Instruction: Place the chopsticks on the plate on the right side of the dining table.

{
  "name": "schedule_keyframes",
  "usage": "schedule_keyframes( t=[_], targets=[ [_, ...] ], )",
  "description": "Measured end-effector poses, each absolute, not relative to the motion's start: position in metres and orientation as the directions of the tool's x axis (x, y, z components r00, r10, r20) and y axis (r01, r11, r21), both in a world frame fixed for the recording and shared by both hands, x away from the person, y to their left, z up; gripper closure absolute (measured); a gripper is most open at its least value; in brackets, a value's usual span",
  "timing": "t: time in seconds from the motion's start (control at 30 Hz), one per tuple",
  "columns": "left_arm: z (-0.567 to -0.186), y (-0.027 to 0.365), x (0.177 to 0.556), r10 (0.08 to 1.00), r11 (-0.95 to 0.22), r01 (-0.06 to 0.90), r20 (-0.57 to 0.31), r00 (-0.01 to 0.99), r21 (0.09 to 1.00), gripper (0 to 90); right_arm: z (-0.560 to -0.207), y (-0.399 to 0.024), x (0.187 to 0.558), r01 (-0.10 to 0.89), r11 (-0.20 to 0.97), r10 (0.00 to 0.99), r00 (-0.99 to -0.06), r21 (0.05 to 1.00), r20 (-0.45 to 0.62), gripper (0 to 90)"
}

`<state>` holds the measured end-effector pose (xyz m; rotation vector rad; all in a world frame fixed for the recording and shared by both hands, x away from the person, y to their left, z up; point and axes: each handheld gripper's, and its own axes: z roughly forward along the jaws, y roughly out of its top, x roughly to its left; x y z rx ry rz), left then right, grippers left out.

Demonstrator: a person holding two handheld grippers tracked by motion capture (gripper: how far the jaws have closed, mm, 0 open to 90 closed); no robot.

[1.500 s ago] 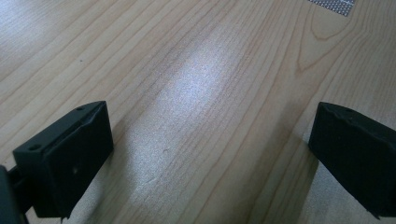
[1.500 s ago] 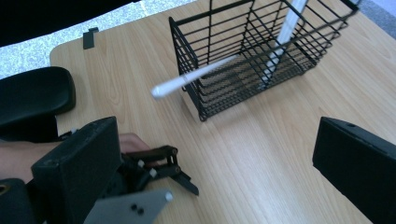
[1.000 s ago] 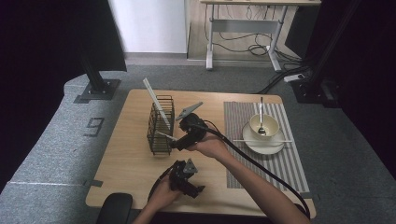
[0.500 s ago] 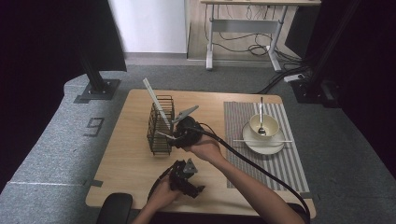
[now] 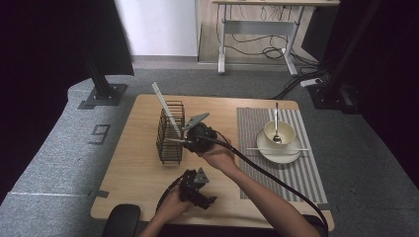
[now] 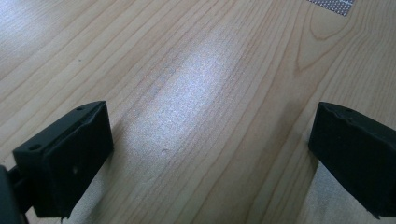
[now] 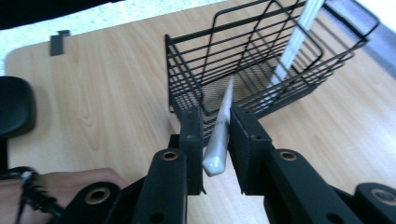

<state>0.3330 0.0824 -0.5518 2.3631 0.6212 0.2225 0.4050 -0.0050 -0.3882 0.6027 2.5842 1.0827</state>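
A black wire basket (image 5: pixel 170 133) stands on the wooden table (image 5: pixel 138 173), left of its middle. One white stick (image 5: pixel 162 104) leans upright in it. A second white stick (image 7: pixel 219 135) pokes out through the basket's (image 7: pixel 261 60) near side. My right gripper (image 5: pixel 179 141) points at that side; its jaws have just been closing and now press on this stick (image 7: pixel 215 116). The leaning stick (image 7: pixel 296 42) rises at the far corner. Near the front edge my left gripper (image 5: pixel 197 185) rests low over bare wood, jaws wide apart (image 6: pixel 210 154) with nothing between them.
A grey striped placemat (image 5: pixel 306 173) lies at the right. On it is a white plate (image 5: pixel 291 155) with a bowl (image 5: pixel 279 132) holding a spoon, and a thin white stick (image 5: pixel 257 148) across the plate. The right gripper's cable (image 5: pixel 267 173) trails over the table.
The right gripper's jaws have drawn together around the white stick at the basket's side. Both hands stay where they were.
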Motion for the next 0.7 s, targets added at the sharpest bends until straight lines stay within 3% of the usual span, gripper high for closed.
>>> schedule_keyframes(
  t=[0.33,0.7],
  targets=[
    [-0.552,0.082,0.333,0.492,-0.657,0.376,-0.007,0.870,0.654,0.0,-0.381,-0.012,0.411,0.259,0.630,0.517,-0.844,0.732,-0.145,81.2],
    [-0.552,0.082,0.333,0.493,-0.657,0.376,-0.006,0.870,0.653,0.0,-0.369,-0.023,0.412,0.275,0.613,0.516,-0.849,0.741,-0.112,81.4]
  ],
)
